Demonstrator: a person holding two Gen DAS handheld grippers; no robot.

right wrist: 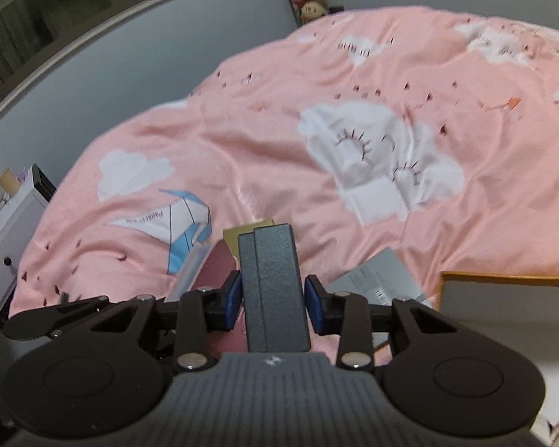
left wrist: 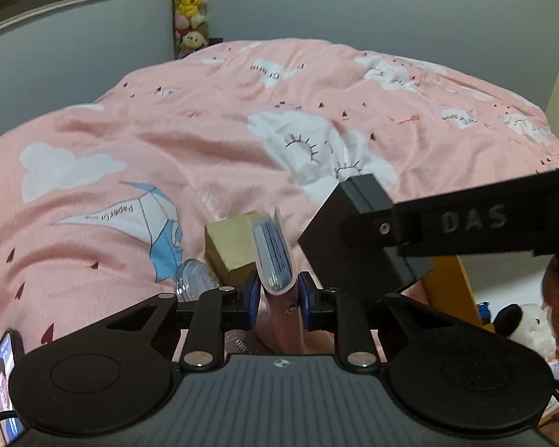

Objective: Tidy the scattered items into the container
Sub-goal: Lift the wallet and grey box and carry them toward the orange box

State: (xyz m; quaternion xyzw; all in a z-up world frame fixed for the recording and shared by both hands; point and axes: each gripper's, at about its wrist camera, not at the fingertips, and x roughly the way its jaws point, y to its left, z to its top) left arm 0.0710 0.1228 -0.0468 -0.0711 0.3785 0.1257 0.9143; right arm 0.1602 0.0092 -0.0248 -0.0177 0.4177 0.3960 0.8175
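Left wrist view: 2 grippers over the pink bedspread [left wrist: 205,130]. Left gripper [left wrist: 278,294] clamps 1 pink card wallet [left wrist: 274,257]; right gripper [right wrist: 272,294] clamps 1 dark box [right wrist: 274,287]; 1 gold box [left wrist: 231,246] beside them.

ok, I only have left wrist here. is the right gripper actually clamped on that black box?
Observer: Yes. In right wrist, both blue pads press the sides of the black box.
Operator: Anything loose that I can't see?
Observer: A grey card lies flat, just right of the right gripper.
Operator: And the container?
Observer: The orange-rimmed container sits lower right, to the right of that card; the part of its inside in view is plain white.
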